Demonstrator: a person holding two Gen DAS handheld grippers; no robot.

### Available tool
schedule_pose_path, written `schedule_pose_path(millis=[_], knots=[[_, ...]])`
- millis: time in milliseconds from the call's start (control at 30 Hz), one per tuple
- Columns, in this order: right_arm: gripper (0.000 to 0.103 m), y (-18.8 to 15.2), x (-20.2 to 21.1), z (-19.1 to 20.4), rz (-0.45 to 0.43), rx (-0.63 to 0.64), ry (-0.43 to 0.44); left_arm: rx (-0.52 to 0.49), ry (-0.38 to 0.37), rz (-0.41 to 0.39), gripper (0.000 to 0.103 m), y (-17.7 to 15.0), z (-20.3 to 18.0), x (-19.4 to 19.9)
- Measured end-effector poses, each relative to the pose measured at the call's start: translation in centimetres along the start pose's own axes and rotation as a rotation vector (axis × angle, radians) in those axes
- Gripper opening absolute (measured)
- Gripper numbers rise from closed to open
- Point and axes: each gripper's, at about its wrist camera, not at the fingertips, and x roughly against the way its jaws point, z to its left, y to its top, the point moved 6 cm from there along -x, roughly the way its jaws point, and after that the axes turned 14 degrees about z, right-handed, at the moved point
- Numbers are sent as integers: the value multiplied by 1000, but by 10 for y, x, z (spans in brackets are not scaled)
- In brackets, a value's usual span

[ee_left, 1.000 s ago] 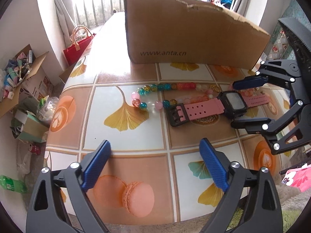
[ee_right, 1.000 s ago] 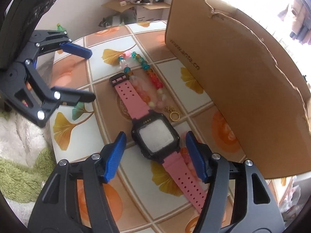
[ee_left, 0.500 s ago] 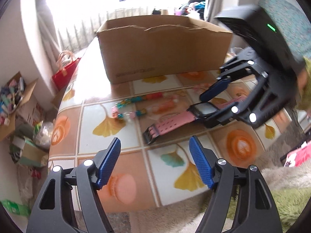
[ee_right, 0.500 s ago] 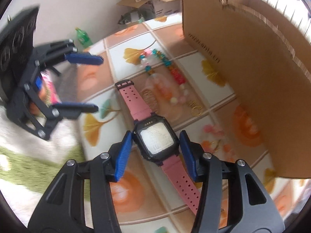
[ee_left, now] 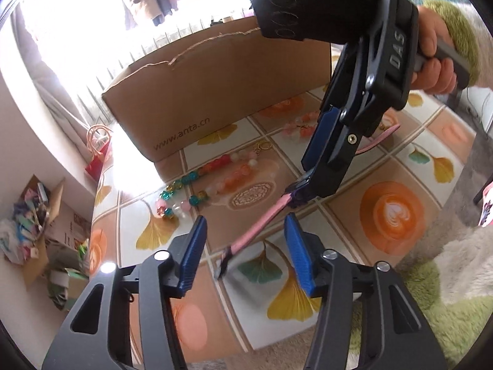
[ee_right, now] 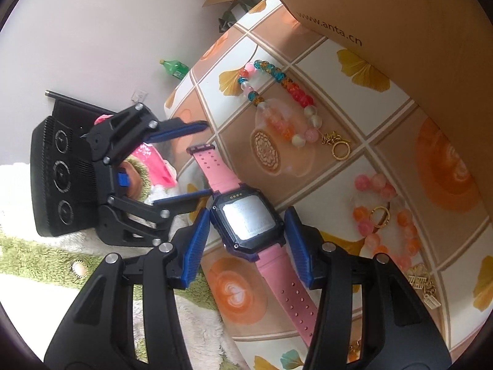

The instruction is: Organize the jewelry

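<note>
Pink-strapped watch (ee_right: pixel 246 219), black case, tilted off the tabletop (ee_right: pixel 385 160), w/ bead strings (ee_right: pixel 277 101) nearby.

"www.anta.cn" on the cardboard box (ee_left: pixel 215 92), "DAS" on the right gripper (ee_left: pixel 303 182)

Home living room, patterned tablecloth (ee_left: pixel 391 212), shaggy green rug (ee_left: pixel 446 308), cluttered cardboard boxes (ee_left: pixel 37 215)
</note>
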Motion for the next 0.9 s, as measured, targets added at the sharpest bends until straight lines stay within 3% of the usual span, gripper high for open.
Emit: schedule_pose_path(millis=[133,267,533,733,900], knots=[[48,-1,0,2,-26,-1,2,13,-57,23,20,6,-2,-9],[49,-6,3,2,-71,-11,-13,49,-122,35,12,9,1,-11],[49,-32,11,4,-139,-17,-143,138,-246,90,8,17,16,-19],[47,-54,15,4,-174,-35,-312,162,-251,111,7,18,23,-24],[24,-72,16,-1,-204,-98,-474,162,-241,114,7,17,22,-26]])
